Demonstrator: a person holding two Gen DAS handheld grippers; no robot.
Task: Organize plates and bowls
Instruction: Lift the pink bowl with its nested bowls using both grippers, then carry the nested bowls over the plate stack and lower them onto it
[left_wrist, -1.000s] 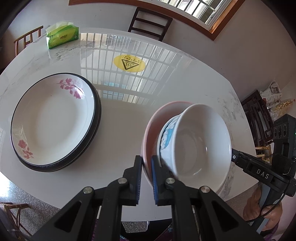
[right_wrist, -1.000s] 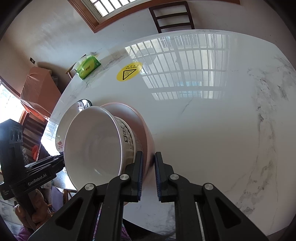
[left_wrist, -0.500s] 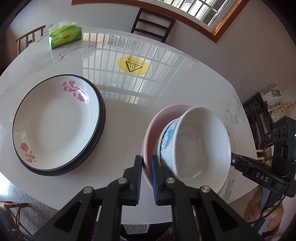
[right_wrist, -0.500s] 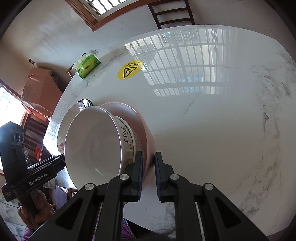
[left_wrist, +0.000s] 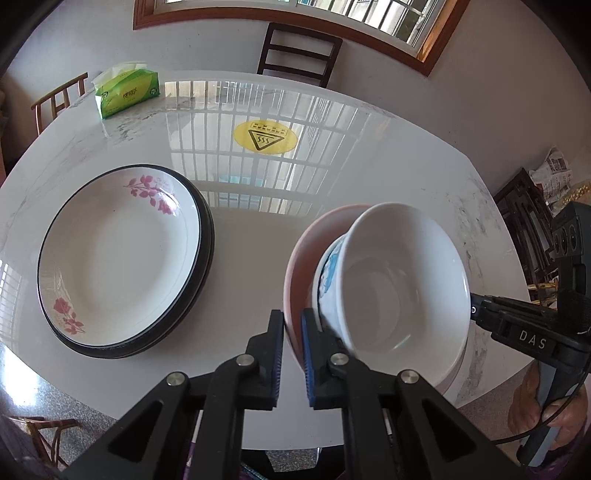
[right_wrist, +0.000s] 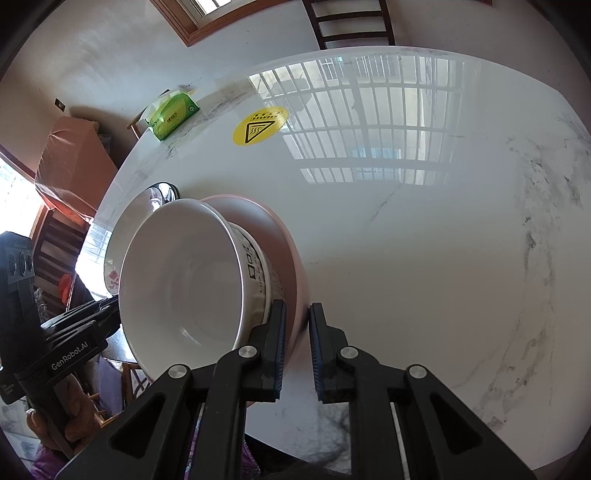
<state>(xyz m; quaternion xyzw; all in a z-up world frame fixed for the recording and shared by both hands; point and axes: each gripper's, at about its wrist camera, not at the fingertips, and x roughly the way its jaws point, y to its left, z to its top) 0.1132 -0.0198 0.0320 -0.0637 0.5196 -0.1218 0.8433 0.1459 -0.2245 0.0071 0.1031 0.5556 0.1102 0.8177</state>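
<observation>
Two hand-held grippers share one load here, and the layout explains why. Largest is the round white marble-patterned desk (left_wrist: 369, 192), glossy enough to mirror the window bars, so crockery would likely slide on it easily. On its left part lies the stack of wide white plates with pink flowers and black rims (left_wrist: 122, 258), nested flat one in another: this looks like the place for plates, already sorted.

Next in size is the shallow pink bowl (left_wrist: 299, 266), held near the desk's front edge and tipped towards the left. Inside it sits the deep white bowl with blue print on its outside (left_wrist: 399, 291), leaning with it. Judging by the nesting, the bowls are being gathered into a pile of their own, apart from the plates.

Each side of the pink rim is pinched: the left hand-held gripper (left_wrist: 291, 350) is clamped on the rim's near-left part, one pad inside and one outside, and the right hand-held gripper (right_wrist: 297, 347) is clamped likewise on the opposite side. Two grips probably keep the heavy pair from swinging or the inner bowl from slipping out.

Smaller things stay clear at the far side: a green tissue pack (left_wrist: 127, 92) and a round yellow warning sticker (left_wrist: 265, 137).
</observation>
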